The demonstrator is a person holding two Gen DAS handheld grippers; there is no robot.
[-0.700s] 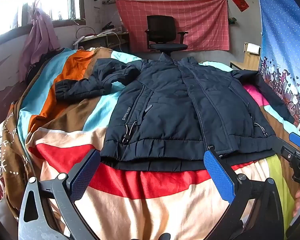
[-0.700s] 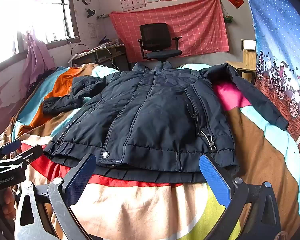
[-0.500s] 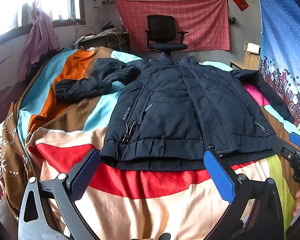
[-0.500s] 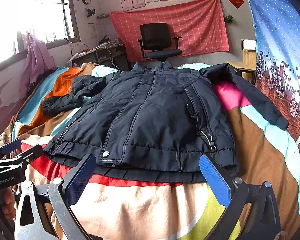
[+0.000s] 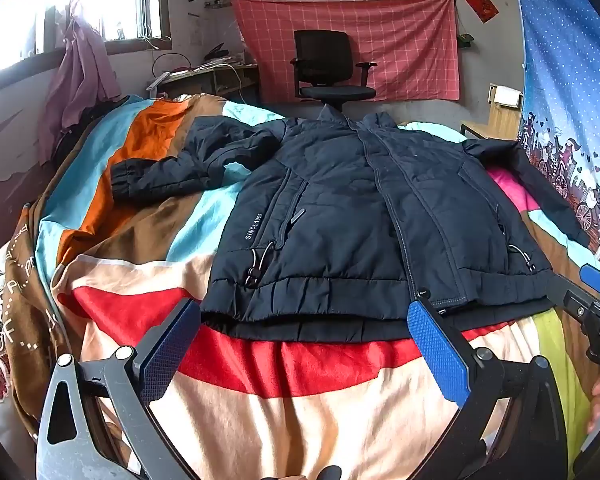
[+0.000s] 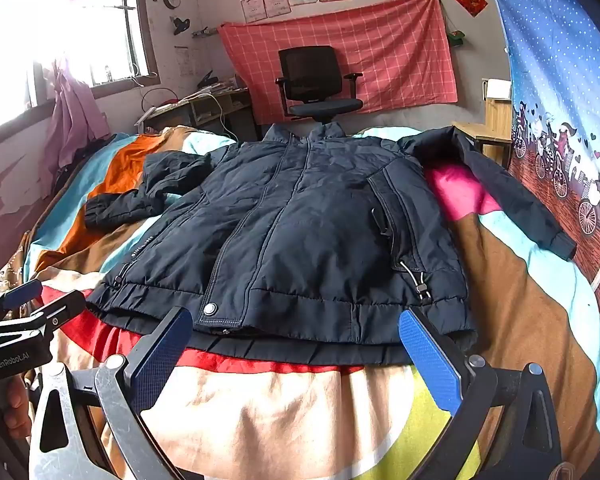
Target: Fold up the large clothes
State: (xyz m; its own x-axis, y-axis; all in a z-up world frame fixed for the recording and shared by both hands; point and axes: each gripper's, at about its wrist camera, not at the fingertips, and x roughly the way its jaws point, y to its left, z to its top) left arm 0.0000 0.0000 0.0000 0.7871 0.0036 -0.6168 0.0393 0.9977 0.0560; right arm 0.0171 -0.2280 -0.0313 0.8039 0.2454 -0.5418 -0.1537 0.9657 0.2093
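A dark navy padded jacket (image 5: 360, 216) lies face up and zipped on the striped bedspread (image 5: 300, 400), collar away from me, hem toward me. Its left sleeve (image 5: 172, 168) lies bent out to the left. Its right sleeve (image 6: 512, 196) stretches out to the right. My left gripper (image 5: 304, 344) is open and empty, just short of the hem's left half. My right gripper (image 6: 296, 348) is open and empty, just short of the hem's right half over the jacket (image 6: 312, 232). Each gripper shows at the edge of the other's view.
A black office chair (image 5: 328, 68) stands beyond the bed before a red checked cloth (image 5: 380, 40). A desk (image 5: 204, 76) and window are at the back left. A blue patterned curtain (image 5: 572, 100) hangs along the right. A small wooden table (image 6: 484, 132) stands at the far right.
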